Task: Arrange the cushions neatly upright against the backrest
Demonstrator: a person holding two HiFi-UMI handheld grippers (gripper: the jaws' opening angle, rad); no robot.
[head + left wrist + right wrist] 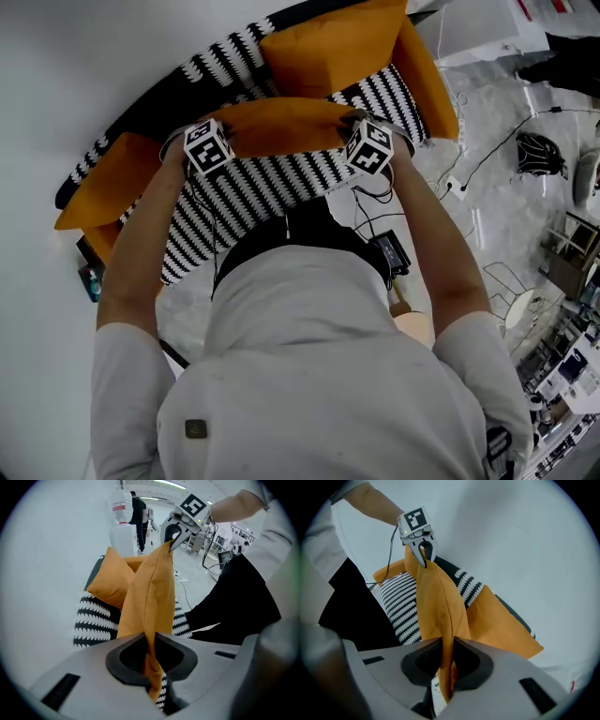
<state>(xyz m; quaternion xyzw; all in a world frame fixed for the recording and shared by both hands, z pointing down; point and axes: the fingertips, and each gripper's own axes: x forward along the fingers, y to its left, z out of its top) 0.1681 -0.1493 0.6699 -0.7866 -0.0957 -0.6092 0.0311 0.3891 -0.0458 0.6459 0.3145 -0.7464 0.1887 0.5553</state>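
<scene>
Head view: the held cushion (pixel 281 127) hangs over the sofa (pixel 253 192), with the left claw (pixel 202 141) at its nine o'clock end and the right claw (pixel 370 145) at three.

Left gripper view: jaws nearly closed, pinching the cushion's seam.

Right gripper view: likewise pinched.

Recommendation: keep both ends level and seat it upright against the backrest (pixel 150 105).

The cushion (pixel 281 127) I hold looks like matt orange cloth, finely woven, with a stitched seam along its edge. The sofa (pixel 253 192) cover is a coarser, knit-looking cloth in black and white. My left tool (pixel 151 644) and right tool (pixel 449 651) show smooth, matt grey plastic shells with dull black liners round the jaws. The floor (pixel 506 216) looks like pale polished stone, faintly glossy.
</scene>
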